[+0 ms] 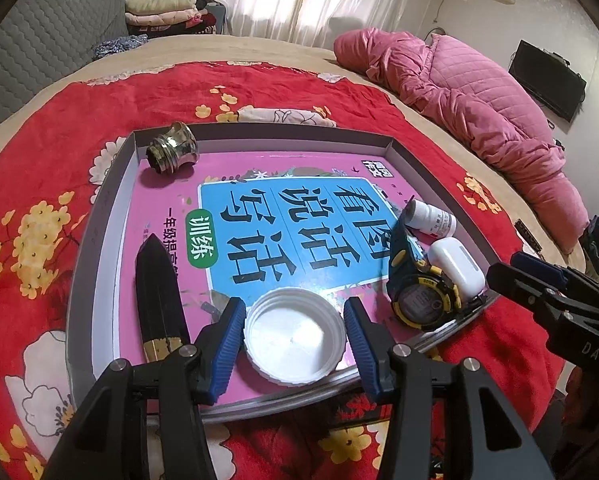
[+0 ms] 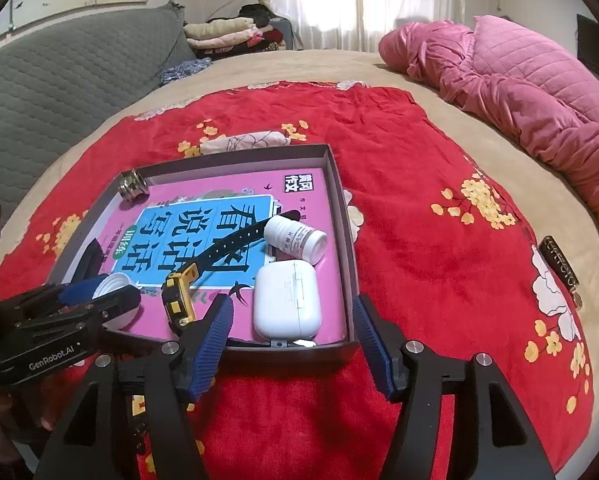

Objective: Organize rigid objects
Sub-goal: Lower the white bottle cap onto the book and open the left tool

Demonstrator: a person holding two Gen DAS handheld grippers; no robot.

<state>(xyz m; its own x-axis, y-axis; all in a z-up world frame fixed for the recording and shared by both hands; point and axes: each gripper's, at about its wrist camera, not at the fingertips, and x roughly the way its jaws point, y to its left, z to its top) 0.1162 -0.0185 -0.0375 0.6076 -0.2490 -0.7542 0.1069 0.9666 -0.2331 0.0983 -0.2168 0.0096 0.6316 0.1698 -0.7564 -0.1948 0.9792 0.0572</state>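
A shallow grey box (image 1: 99, 208) lies on the red flowered blanket (image 1: 39, 184), floored by a pink book (image 1: 259, 168). Among the smaller things in it, the white lid (image 1: 295, 336) rests mouth-up at the box's six-o'clock edge, straight between the left gripper (image 1: 295, 344) pads, which stand spread just clear of its rim. The right gripper (image 2: 293, 344), also spread and empty, straddles the near corner at the box's four o'clock, the white earbud case (image 2: 287, 300) just ahead at twelve.

Both wrist fisheyes looked steeply down, close over shallow grey cardboard tray (image 1: 99, 208) (image 2: 345, 216); both shared it.
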